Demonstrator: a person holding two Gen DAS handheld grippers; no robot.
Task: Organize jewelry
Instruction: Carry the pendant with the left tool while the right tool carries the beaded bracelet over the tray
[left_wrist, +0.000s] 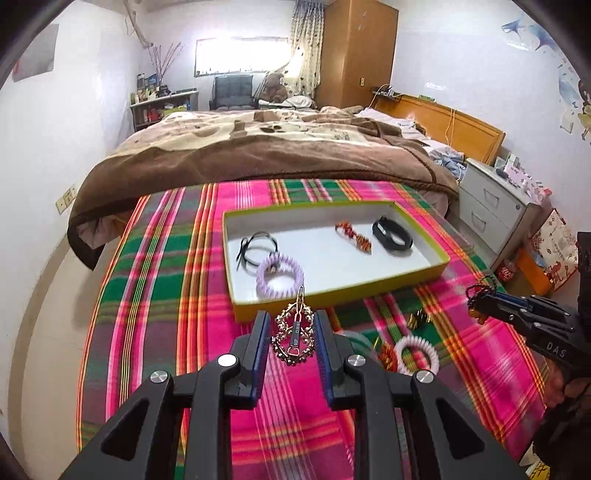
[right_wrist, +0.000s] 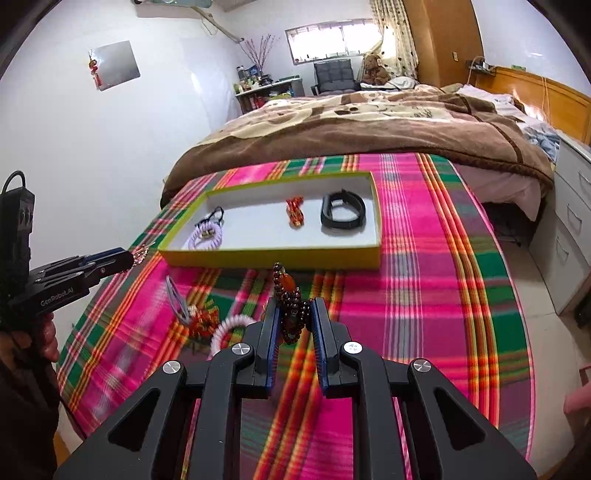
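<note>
My left gripper (left_wrist: 291, 325) is shut on a gold chain bracelet (left_wrist: 293, 334), held above the plaid cloth just in front of the yellow-green tray (left_wrist: 332, 291). My right gripper (right_wrist: 293, 314) is shut on a dark brown bead bracelet (right_wrist: 291, 306), held above the cloth in front of the tray (right_wrist: 273, 254). The tray holds a black cord bracelet (left_wrist: 255, 247), a lilac coil band (left_wrist: 279, 275), an orange braided bracelet (left_wrist: 352, 236) and a black band (left_wrist: 391, 234). The right gripper shows at the right in the left wrist view (left_wrist: 476, 299); the left gripper shows at the left in the right wrist view (right_wrist: 136, 256).
On the plaid cloth (right_wrist: 424, 258) lie a white coil band (right_wrist: 229, 328), an orange beaded piece (right_wrist: 203, 325) and a grey hair clip (right_wrist: 175, 295). A bed with a brown blanket (left_wrist: 258, 147) lies behind the tray. A grey drawer unit (left_wrist: 495, 206) stands at the right.
</note>
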